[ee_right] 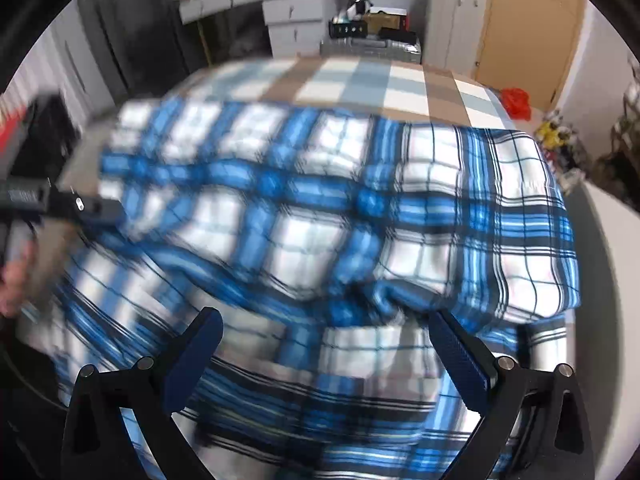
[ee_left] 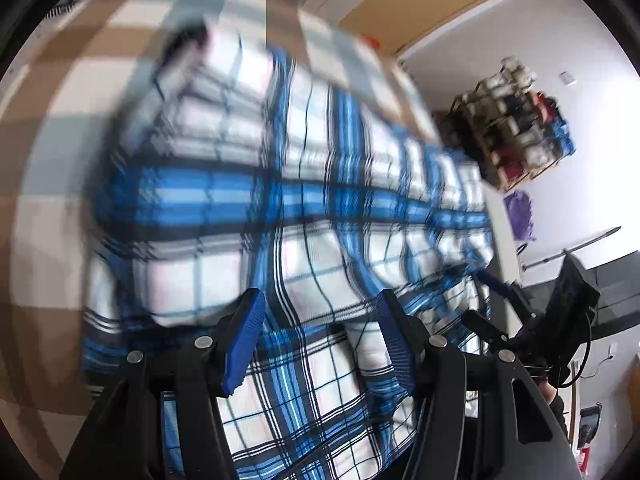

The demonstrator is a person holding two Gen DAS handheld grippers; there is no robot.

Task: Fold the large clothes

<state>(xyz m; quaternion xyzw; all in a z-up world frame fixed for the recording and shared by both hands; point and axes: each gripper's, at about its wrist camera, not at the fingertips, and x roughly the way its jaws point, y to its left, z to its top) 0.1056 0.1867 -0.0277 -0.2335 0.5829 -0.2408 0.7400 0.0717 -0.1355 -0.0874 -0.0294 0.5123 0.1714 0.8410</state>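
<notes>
1. Left tool (ee_left: pixel 320 340): jaws stand part open. The plaid cloth (ee_left: pixel 304 208) passes between the blue pads (ee_left: pixel 244 344) at the bottom of the frame, but the pads do not look pressed on it. I read it as empty, hovering over the fabric.
2. Right tool (ee_right: pixel 324 356): jaws wide, pads well apart at lower left and lower right of its frame. Cloth lies under the gap, nothing gripped.
3. Task item: one large blue, white and black plaid garment or sheet, filling the centre of both views. It lies bunched on a surface covered in a tan, grey and white check cover (ee_left: pixel 60 92). Whether that is a bed or a bench I can't tell.
4. In the right wrist view a rounded folded edge (ee_right: pixel 532 240) sits at mid right, and a crease runs across lower centre.
5. Judgement: the step is regrasping for the next fold. To do it well:
   - pick two corners or one clean edge, not mid-panel bunches
   - close fully on a single layer stack before lifting
   - keep both tools level so the plaid lines stay parallel
   - flatten the lower-centre crease first
6. Risk: heavy blur in both views, so edge location is uncertain.
7. Far: shoe rack (ee_left: pixel 516 120) at right, boxes and cabinets (ee_right: pixel 292 12) at top.
8. Writing: none readable, no brand or label legible.
</notes>
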